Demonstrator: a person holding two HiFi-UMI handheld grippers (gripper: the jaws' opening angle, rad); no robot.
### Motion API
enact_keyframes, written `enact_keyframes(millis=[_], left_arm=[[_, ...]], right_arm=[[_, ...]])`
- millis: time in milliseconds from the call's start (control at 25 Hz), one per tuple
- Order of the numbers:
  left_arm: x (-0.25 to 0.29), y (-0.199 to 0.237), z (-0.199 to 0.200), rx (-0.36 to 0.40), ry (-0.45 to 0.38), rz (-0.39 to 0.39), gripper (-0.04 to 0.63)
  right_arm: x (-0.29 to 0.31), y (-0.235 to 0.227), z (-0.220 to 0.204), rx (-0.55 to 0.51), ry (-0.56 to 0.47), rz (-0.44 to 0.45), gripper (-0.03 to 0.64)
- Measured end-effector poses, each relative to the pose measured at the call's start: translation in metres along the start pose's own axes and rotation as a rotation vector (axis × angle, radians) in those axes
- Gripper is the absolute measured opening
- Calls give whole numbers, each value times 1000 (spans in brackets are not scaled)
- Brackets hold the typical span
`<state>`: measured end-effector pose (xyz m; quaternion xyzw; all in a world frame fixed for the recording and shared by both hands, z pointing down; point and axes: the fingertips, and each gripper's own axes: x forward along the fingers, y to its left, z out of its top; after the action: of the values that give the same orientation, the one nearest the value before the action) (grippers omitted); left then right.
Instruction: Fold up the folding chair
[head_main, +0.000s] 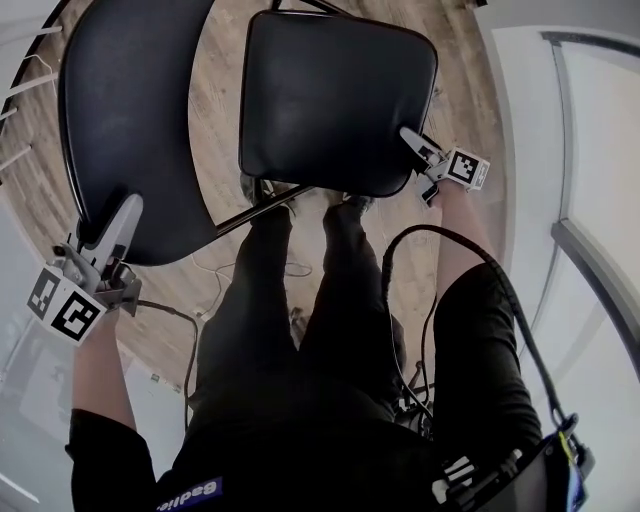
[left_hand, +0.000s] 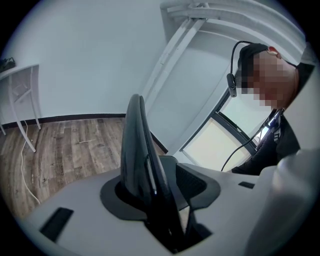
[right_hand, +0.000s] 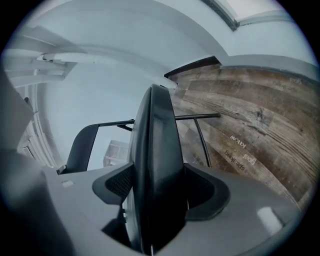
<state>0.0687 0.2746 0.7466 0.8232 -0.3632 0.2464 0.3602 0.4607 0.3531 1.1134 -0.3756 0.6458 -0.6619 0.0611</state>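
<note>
The folding chair stands in front of me in the head view, its black backrest (head_main: 130, 120) at the left and its black padded seat (head_main: 335, 100) in the middle, joined by a dark metal tube (head_main: 262, 207). My left gripper (head_main: 125, 215) is shut on the backrest's near lower edge; in the left gripper view that edge (left_hand: 136, 150) rises between the jaws. My right gripper (head_main: 412, 140) is shut on the seat's right rim. In the right gripper view the seat (right_hand: 156, 165) fills the gap between both pads, with the backrest (right_hand: 80, 147) seen beyond at the left.
Wooden plank floor (head_main: 215, 90) lies under the chair. The person's dark-trousered legs (head_main: 300, 300) stand right behind the seat, with black cables (head_main: 470, 260) hanging at the right. A white wall and window frame (head_main: 590, 150) are close on the right. A white rack (left_hand: 22, 100) stands by the far wall.
</note>
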Motion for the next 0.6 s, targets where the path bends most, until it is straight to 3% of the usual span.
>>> enact_keyframes(millis=[440, 600], left_arm=[[-1, 2, 1, 11, 3, 47, 152], [0, -9, 15, 19, 27, 120, 122]], right_arm=[[9, 24, 4, -33, 29, 129, 278], [6, 33, 4, 8, 53, 65, 273]])
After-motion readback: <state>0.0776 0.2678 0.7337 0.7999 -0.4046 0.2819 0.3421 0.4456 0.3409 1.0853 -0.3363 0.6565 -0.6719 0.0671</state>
